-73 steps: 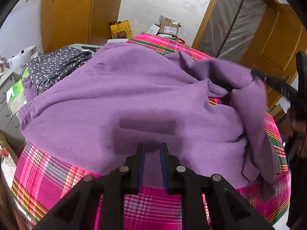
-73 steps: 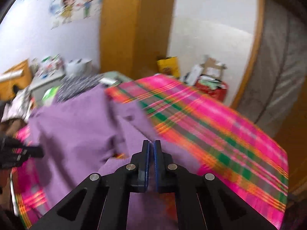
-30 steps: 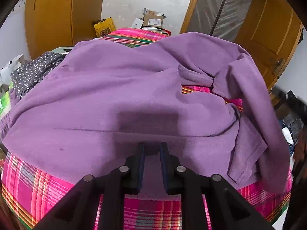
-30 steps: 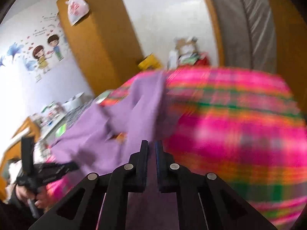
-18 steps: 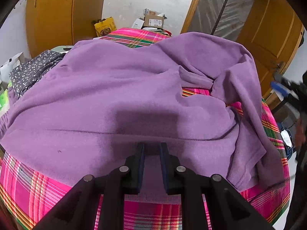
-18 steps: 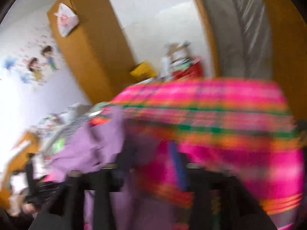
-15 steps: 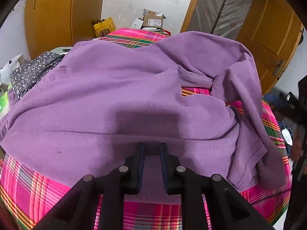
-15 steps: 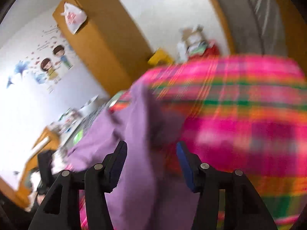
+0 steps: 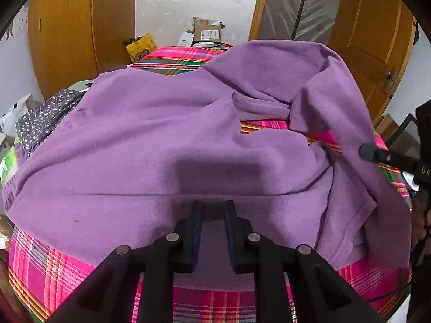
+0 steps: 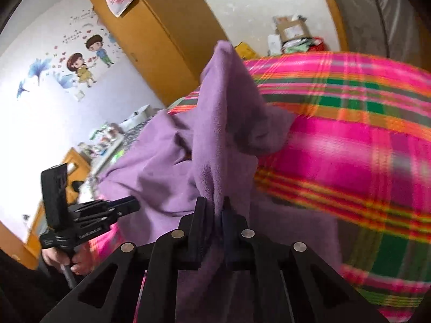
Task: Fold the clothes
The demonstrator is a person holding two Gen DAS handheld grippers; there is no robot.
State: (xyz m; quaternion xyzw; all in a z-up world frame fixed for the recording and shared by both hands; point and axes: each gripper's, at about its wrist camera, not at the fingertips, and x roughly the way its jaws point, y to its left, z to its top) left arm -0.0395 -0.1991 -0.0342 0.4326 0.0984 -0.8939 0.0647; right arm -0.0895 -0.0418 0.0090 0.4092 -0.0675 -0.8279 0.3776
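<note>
A purple garment (image 9: 161, 140) lies spread over the plaid-covered table (image 9: 54, 263). My left gripper (image 9: 212, 215) sits at its near hem, the pads a little apart with a fold of the fabric between them. In the right wrist view that gripper (image 10: 134, 203) reaches the cloth's left edge. My right gripper (image 10: 215, 210) is closing, its pads pressing a bunched part of the purple garment (image 10: 223, 113), which rises in a peak in front of it. From the left wrist view the right gripper (image 9: 363, 151) meets the garment's right sleeve (image 9: 350, 123).
A dark dotted garment (image 9: 40, 118) lies at the table's left edge. Cardboard boxes (image 9: 207, 32) and a yellow bag (image 9: 140, 49) sit beyond the far end. Wooden wardrobes stand behind and a door to the right. A hand (image 10: 72, 263) holds the left gripper's handle.
The right gripper opened wide, letting the purple fabric go, then dropped lower and closed on a fold of it again. The left gripper stayed where it was.
</note>
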